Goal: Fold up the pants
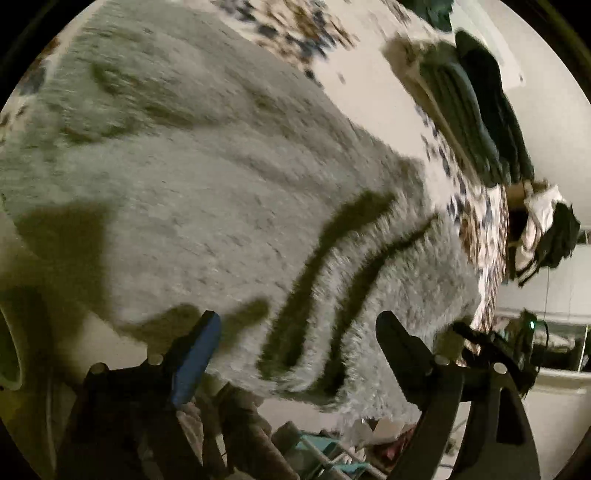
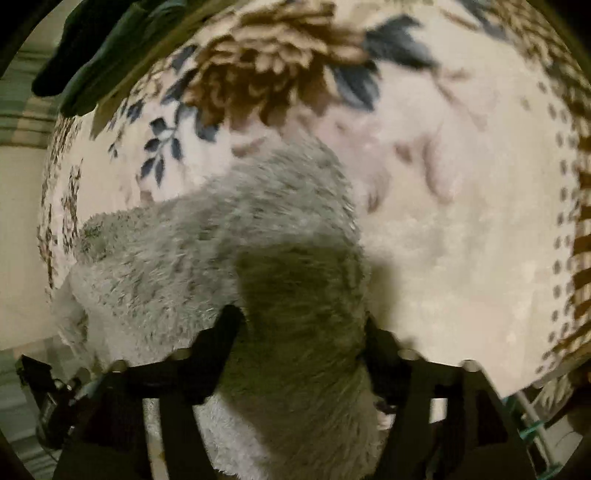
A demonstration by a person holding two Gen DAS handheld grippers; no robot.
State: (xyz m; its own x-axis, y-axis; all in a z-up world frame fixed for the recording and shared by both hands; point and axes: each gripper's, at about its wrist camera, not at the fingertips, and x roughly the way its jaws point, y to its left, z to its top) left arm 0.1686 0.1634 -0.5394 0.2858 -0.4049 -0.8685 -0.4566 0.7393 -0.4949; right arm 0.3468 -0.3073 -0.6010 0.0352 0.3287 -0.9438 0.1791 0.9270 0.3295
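Note:
The pants [image 1: 221,192] are pale grey and fluffy, spread on a floral bedspread [image 1: 288,33], with two dark creases near their right side. My left gripper [image 1: 297,328] hangs over their near edge, jaws wide apart and nothing gripped; one finger carries a blue pad [image 1: 195,362]. In the right wrist view another part of the pants [image 2: 207,243] lies bunched on the bedspread [image 2: 461,229]. My right gripper [image 2: 301,326] points down at it, open, with fluffy cloth filling the shadowed gap between its black fingers [image 2: 229,332]. I cannot see the pads pressing on it.
Dark folded clothes [image 1: 476,122] lie stacked at the bed's far right, also seen as dark clothes [image 2: 110,48] at the top left of the right wrist view. Beyond the bed's edge there is floor clutter [image 1: 332,450] and a bag with cables [image 1: 554,240].

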